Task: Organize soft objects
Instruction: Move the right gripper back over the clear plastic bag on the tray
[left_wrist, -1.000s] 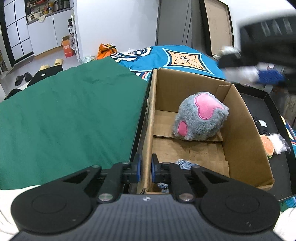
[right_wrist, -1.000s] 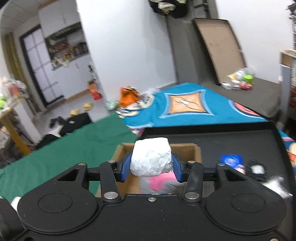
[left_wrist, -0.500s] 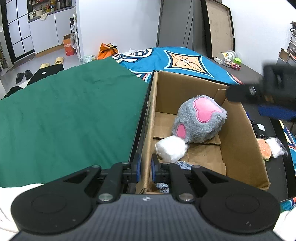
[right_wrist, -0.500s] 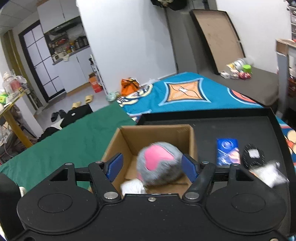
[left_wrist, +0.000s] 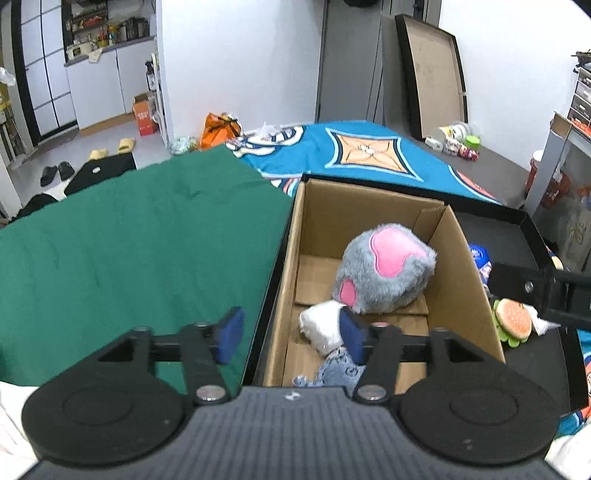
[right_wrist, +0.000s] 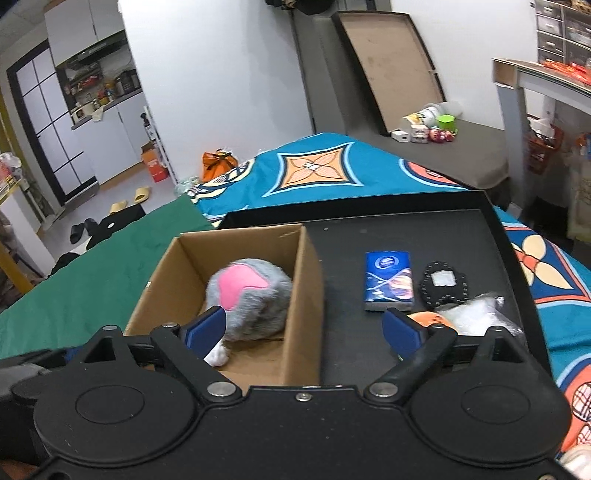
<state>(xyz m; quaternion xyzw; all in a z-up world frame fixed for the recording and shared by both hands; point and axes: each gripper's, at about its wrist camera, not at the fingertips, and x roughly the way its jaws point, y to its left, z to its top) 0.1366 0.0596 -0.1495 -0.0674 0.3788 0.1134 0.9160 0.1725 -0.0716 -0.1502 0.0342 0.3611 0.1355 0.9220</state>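
Observation:
A cardboard box stands on a black tray. Inside lie a grey and pink plush, a white soft bundle and a blue patterned cloth. My left gripper is open and empty over the box's near left wall. My right gripper is open and empty above the box's right wall. On the tray to the right lie a burger toy, a clear plastic bag, a blue tissue pack and a black pad.
The black tray has a raised rim. A green cloth covers the surface left of the box. A teal patterned blanket lies behind. Small bottles and toys stand on a grey surface at the back right.
My right gripper opened and dropped the white bundle into the box, then swung right toward the tray items. My left gripper opened from shut.

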